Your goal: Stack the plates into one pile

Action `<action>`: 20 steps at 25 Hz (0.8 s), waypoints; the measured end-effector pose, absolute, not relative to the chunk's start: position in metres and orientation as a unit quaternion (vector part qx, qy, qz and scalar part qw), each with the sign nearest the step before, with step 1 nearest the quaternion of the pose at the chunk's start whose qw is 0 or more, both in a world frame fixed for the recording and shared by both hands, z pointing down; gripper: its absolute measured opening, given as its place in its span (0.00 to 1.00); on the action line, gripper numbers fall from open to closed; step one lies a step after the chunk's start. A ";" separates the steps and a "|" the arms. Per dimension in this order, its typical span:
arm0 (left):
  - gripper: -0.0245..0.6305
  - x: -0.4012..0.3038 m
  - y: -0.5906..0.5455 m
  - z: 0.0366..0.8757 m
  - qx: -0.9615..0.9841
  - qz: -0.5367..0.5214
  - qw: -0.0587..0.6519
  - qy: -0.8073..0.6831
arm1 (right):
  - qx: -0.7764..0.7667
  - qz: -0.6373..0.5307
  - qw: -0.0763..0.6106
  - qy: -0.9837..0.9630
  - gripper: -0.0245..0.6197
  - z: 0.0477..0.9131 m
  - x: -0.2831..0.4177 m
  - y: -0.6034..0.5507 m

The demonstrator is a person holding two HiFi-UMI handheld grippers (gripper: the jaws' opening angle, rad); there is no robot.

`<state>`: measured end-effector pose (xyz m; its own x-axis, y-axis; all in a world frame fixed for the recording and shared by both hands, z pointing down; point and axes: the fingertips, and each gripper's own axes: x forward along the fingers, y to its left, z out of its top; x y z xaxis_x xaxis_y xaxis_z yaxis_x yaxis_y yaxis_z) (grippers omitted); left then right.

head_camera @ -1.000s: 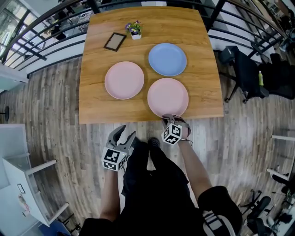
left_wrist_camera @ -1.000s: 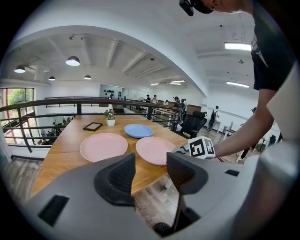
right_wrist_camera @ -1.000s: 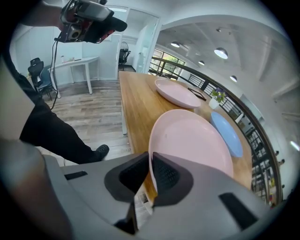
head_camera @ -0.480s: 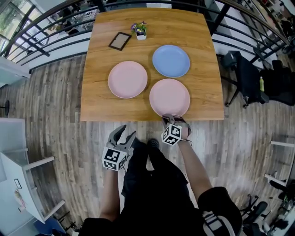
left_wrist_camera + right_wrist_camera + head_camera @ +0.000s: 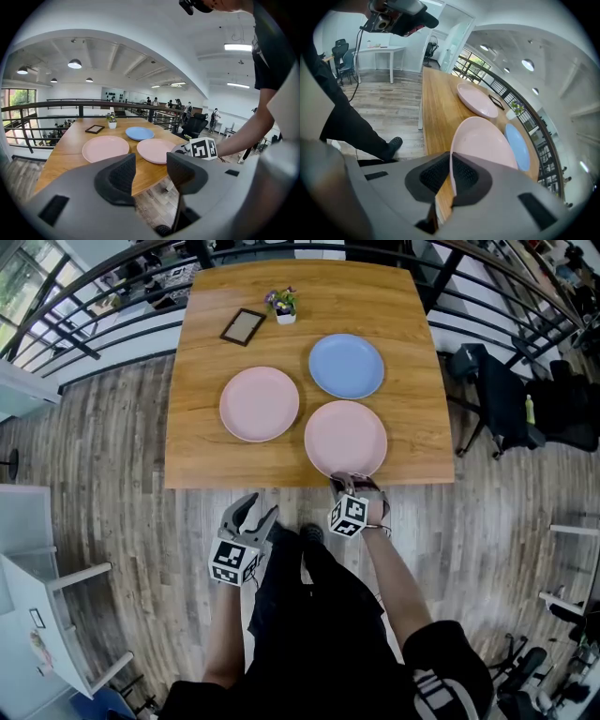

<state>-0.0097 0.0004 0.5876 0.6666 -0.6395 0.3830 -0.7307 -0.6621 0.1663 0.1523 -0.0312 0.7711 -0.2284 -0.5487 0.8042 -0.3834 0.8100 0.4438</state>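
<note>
Three plates lie apart on the wooden table: a pink plate on the left, a blue plate at the back, and a near pink plate by the front edge. My right gripper is shut on that near plate's front rim. In the right gripper view the rim of the near pink plate sits pinched between the pads of the right gripper. My left gripper hangs open over the floor, off the table, with nothing between its fingers. The left gripper faces the plates.
A small picture frame and a potted plant stand at the table's far left. A black railing runs behind the table. An office chair stands to the right, and white furniture at the lower left.
</note>
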 end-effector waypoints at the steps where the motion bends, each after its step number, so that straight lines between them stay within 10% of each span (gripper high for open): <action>1: 0.37 -0.010 0.000 0.587 0.900 0.147 0.154 -0.380 | 0.299 -0.079 0.545 -0.779 0.07 0.770 0.152 -0.031; 20: 0.37 -0.013 -0.022 0.580 0.906 0.126 0.153 -0.374 | 0.322 -0.103 0.553 -0.761 0.07 0.741 0.159 -0.043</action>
<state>-0.0127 -0.0215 0.5796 0.6880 -0.6390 0.3439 -0.7167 -0.6729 0.1834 0.1589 -0.0428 0.7413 -0.1806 -0.6040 0.7763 -0.3756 0.7718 0.5131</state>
